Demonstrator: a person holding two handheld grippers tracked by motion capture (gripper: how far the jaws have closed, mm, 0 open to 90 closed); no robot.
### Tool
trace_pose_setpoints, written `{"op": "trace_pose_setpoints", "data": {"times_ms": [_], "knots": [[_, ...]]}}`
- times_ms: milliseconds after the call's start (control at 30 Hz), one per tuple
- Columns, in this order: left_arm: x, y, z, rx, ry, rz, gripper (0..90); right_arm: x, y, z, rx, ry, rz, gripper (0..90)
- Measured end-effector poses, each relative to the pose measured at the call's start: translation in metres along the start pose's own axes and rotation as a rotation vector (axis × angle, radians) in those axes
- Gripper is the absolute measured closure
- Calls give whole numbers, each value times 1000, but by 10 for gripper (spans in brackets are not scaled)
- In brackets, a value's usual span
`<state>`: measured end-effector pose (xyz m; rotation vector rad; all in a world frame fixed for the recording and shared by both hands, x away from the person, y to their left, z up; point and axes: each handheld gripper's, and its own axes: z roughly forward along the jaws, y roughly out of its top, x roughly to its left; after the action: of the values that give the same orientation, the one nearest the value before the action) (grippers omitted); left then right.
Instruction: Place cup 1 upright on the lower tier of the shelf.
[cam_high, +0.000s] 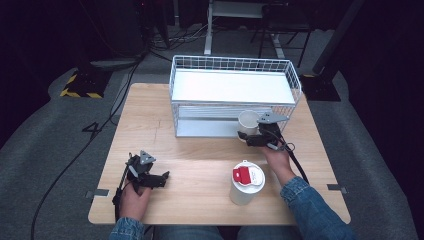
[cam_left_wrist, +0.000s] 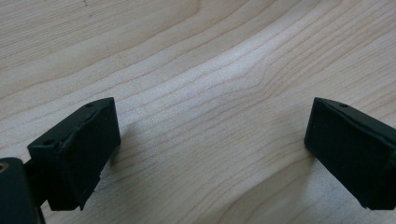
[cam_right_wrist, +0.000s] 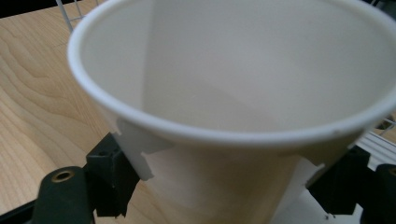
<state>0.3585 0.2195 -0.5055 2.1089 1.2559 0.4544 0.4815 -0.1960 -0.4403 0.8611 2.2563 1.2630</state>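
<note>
The right claw (cam_high: 248, 136) is gripping a white cup (cam_high: 248, 121) beside the wire rack (cam_high: 235, 95); the left claw (cam_high: 159, 178) is resting wide open and empty on the surface (cam_high: 200, 160).

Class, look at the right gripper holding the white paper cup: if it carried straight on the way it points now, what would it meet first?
Probably the white wire basket rack. The right gripper, shut on the white paper cup, points toward the rack's open lower tier, so the cup would likely reach the front wires or lower shelf first; depth is unclear.

The wire rack (cam_high: 235, 97) is blocking the far middle of the bench (cam_high: 150, 125); a lidded cup (cam_high: 247, 182) is standing near right; the left half is lying open for passing.
</note>
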Motion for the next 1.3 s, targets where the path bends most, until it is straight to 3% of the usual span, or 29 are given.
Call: {"op": "trace_pose_setpoints", "data": {"times_ms": [567, 1300], "knots": [[0, 0, 0, 0, 0, 0, 40, 4, 10, 29, -26, -52, 35, 222], [0, 0, 0, 0, 0, 0, 40, 7, 9, 54, -31, -70, 13, 222]]}}
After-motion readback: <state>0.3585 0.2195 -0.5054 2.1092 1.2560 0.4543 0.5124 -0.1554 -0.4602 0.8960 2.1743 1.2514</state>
